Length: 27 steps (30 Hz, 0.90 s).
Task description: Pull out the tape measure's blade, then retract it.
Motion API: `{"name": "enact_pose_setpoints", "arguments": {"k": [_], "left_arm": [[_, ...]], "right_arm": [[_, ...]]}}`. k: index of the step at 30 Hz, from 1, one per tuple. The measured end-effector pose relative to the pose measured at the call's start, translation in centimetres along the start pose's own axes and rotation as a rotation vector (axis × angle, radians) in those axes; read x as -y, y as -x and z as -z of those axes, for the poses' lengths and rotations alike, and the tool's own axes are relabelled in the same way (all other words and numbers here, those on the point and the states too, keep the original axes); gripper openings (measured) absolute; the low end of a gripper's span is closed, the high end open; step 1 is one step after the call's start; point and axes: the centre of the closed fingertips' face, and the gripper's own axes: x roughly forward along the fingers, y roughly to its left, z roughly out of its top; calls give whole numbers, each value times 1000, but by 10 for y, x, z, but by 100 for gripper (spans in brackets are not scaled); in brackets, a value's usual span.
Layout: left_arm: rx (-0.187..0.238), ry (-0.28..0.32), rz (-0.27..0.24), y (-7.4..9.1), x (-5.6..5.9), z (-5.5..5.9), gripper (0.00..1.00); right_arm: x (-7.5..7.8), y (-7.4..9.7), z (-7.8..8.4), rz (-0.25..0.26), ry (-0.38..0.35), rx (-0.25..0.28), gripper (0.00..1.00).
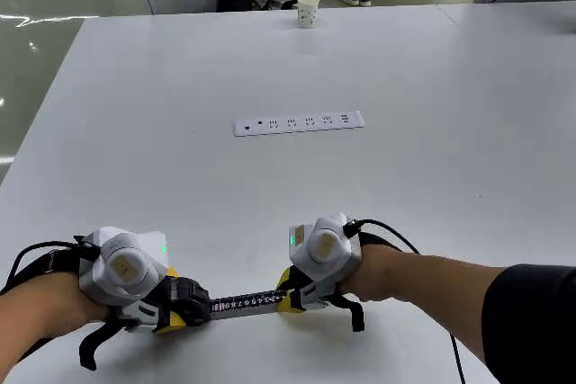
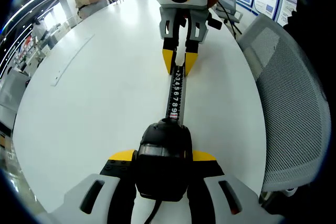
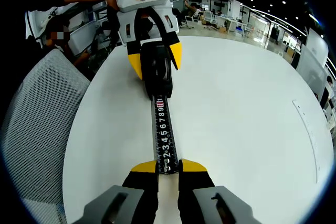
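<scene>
Grippers: we hold one in each hand at the near edge. Our left gripper [image 1: 184, 305] is clamped around the tape measure case [image 2: 164, 153], and our right gripper [image 1: 290, 299] is closed on the free end of the blade [image 3: 164, 129].
Table [image 1: 270, 60]: a broad white top. The tape measure sits low over it just in front of us, with a power strip [image 1: 299, 122] and a paper cup [image 1: 308, 10] well beyond.
Case: black, compact and rigid. We judge it fairly weighty and safe to squeeze by its sides.
Blade: a short numbered stretch spans between the grippers. It looks thin, springy and probably slick, so it is best pinched at its very end and let back slowly.
</scene>
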Motion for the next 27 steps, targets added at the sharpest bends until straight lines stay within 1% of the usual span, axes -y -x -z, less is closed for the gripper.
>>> {"name": "enact_pose_setpoints", "arguments": {"k": [10, 18, 27], "left_arm": [[-1, 0, -1, 0, 0, 0, 32], [1, 5, -5, 0, 0, 0, 32], [5, 11, -8, 0, 0, 0, 32]], "right_arm": [[1, 5, 6, -5, 0, -9, 10], [2, 11, 15, -2, -3, -19, 10], [3, 15, 20, 4, -6, -24, 10]]}}
